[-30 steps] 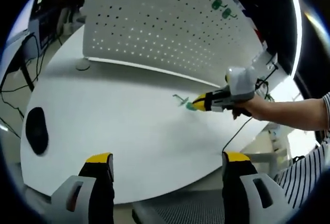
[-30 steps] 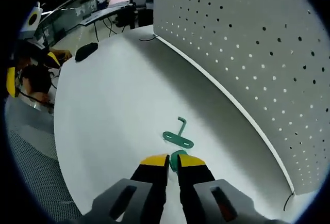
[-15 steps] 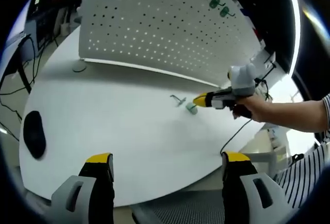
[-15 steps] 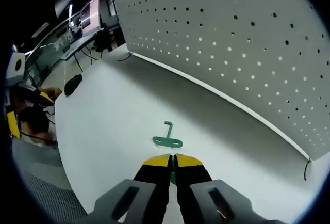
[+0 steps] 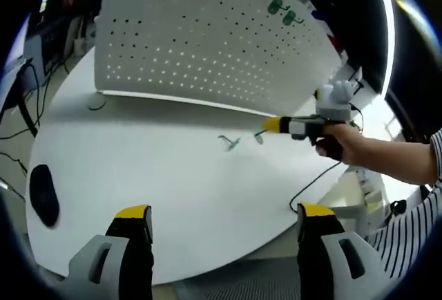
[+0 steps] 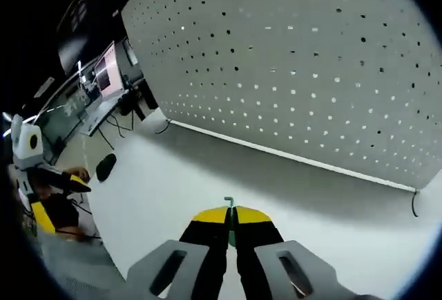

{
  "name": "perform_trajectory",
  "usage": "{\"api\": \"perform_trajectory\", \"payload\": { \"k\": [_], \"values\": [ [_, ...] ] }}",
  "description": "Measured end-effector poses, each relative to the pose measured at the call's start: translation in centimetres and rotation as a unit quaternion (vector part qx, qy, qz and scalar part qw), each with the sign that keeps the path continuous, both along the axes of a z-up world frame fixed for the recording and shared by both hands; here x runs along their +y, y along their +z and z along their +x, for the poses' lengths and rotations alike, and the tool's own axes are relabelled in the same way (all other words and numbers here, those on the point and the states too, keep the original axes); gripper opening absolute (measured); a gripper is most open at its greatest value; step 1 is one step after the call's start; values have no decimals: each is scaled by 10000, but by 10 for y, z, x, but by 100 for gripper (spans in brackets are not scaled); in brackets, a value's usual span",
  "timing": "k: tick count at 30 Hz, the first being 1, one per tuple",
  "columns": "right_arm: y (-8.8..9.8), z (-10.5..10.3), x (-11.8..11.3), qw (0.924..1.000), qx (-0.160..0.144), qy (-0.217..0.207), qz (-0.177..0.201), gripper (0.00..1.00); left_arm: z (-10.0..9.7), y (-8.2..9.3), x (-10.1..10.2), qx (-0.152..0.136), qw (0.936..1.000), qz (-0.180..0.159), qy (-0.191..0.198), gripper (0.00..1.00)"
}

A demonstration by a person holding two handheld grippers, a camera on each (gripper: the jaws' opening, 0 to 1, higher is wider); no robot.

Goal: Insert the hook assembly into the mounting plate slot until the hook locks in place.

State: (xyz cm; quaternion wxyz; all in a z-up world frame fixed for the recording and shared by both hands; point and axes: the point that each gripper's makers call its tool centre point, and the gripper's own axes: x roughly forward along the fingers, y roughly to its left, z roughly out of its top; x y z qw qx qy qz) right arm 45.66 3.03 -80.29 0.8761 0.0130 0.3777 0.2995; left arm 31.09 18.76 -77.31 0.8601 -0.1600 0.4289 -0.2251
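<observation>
My right gripper [image 5: 266,126] reaches in from the right in the left gripper view, shut on a small green hook piece [image 5: 259,136] held just above the white table [image 5: 159,175]. A second green hook [image 5: 228,142] lies on the table a little to its left. Behind them the white pegboard [image 5: 207,37] stands upright, with two green hooks [image 5: 283,12] mounted near its top right. In the right gripper view my right gripper [image 6: 231,211] is shut, with a green sliver [image 6: 228,202] at its tips, and faces the pegboard [image 6: 311,72]. My left gripper [image 5: 224,211] is open and holds nothing.
A black mouse [image 5: 43,193] lies near the table's left edge and also appears as the mouse [image 6: 106,166]. A thin black cable [image 5: 311,182] trails off the table's right side. A person's hand and striped sleeve [image 5: 414,224] come in from the right. Desks with monitors [image 6: 110,65] stand beyond.
My right gripper has shut on the green hook piece, lifted it off the table and moved toward the pegboard. The other hook stays on the table. My left gripper stays open.
</observation>
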Motion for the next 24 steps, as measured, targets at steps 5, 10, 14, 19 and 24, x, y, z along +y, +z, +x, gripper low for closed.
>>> {"api": "perform_trajectory", "payload": {
  "k": [5,10,14,19,24],
  "values": [
    [21,-6,2,9987,16,-277,420,0,5,9,-8,-118,9999,-28,-67,88],
    [37,-19,10,9950,57,-467,881,0,8,15,-19,-191,9997,-63,-160,88],
    [46,-33,18,9925,40,-504,1116,0,6,18,-32,-213,9992,-147,-291,85],
    [62,-52,31,9887,-28,-448,1432,0,4,19,-41,-217,9988,-190,-407,84],
    [72,-66,38,9849,-37,-468,1666,0,1,18,-45,-188,9985,-253,-454,83]
  ]
}}
